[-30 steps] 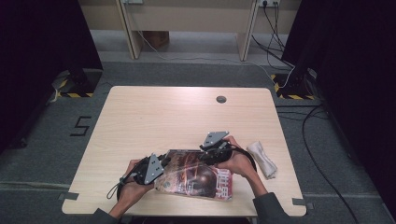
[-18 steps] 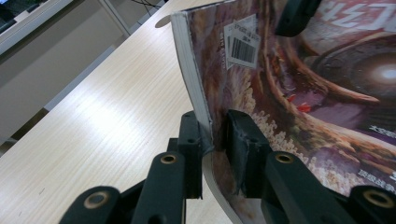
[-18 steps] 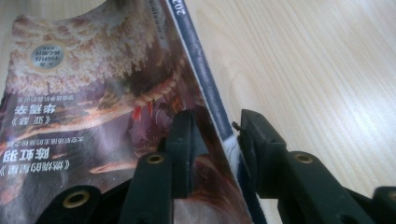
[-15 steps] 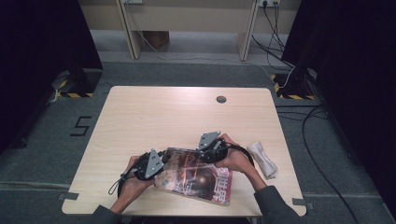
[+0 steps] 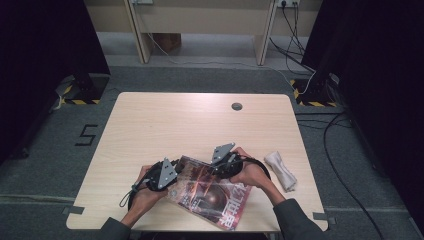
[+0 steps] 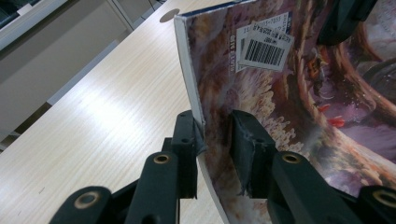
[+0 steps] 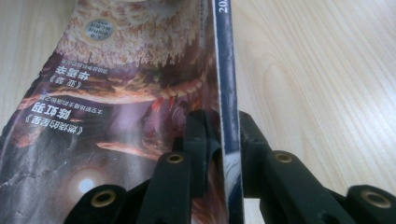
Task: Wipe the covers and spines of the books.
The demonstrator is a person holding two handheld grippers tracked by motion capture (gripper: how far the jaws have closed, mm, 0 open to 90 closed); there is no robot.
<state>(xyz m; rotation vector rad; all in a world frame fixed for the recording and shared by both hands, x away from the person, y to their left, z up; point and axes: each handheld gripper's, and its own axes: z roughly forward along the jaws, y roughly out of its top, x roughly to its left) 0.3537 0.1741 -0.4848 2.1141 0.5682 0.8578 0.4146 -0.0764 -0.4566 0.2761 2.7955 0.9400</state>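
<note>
A glossy magazine (image 5: 210, 192) with a dark reddish cover sits near the table's front edge, between my two grippers. My left gripper (image 5: 178, 169) is at its left edge. In the left gripper view the jaws (image 6: 215, 135) straddle that bent edge (image 6: 189, 70): one pad touches it and a gap shows before the other. These jaws have just been opening. My right gripper (image 5: 213, 169) is at the magazine's far side. Its jaws (image 7: 219, 135) have just been closing and now pinch the dark blue spine (image 7: 226, 70), with the cover (image 7: 116, 93) to the left.
A rolled white cloth (image 5: 281, 170) lies on the table right of my right hand. The light wooden table (image 5: 175, 125) has a round cable hole (image 5: 236, 106) near its far edge. A black cable (image 5: 131, 192) trails from the left gripper toward the front left.
The magazine has swung a little, so its near corner now reaches closer to the table's front edge. Both hands have stayed about where they were.
</note>
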